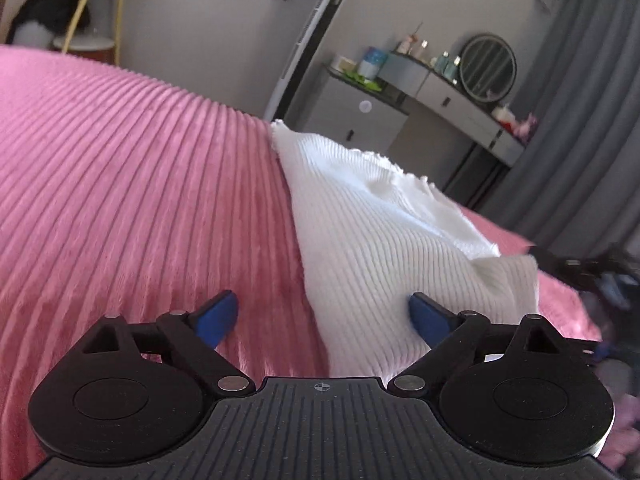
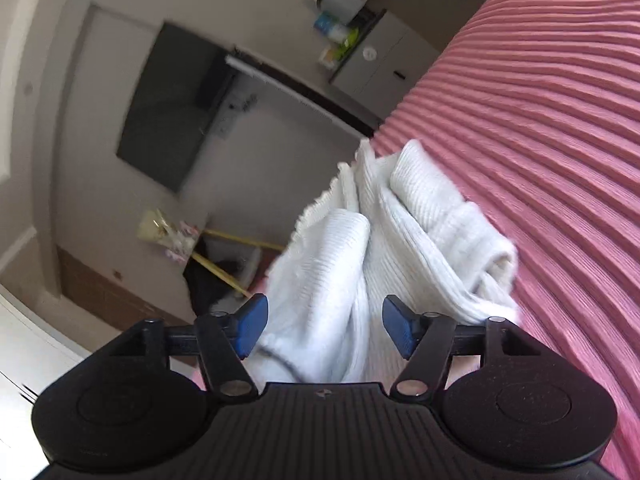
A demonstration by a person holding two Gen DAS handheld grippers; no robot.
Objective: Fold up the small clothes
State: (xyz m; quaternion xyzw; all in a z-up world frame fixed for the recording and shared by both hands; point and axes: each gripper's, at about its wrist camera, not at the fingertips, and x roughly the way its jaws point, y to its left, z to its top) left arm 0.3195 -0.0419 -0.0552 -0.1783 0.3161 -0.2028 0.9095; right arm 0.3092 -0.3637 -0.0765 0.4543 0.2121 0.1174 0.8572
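Your pink ribbed bed cover [image 1: 132, 184] carries the white knit garment [image 1: 384, 240], bunched near the bed's edge. Your left gripper [image 1: 322, 318] gapes wide, straddling the garment's edge. Your right gripper [image 2: 324, 328] spreads around its folds [image 2: 400, 240] without clamping.

To the left of the white knit garment [image 1: 384, 220] the pink ribbed bedspread [image 1: 132, 168] runs open and flat up to the bed's far edge. The garment itself bulges up in folds, blocking the way on the right side. Between the open fingers of the right hand-held gripper [image 2: 325, 330] bunched cloth fills the gap. Beyond it the bedspread lies bare again.
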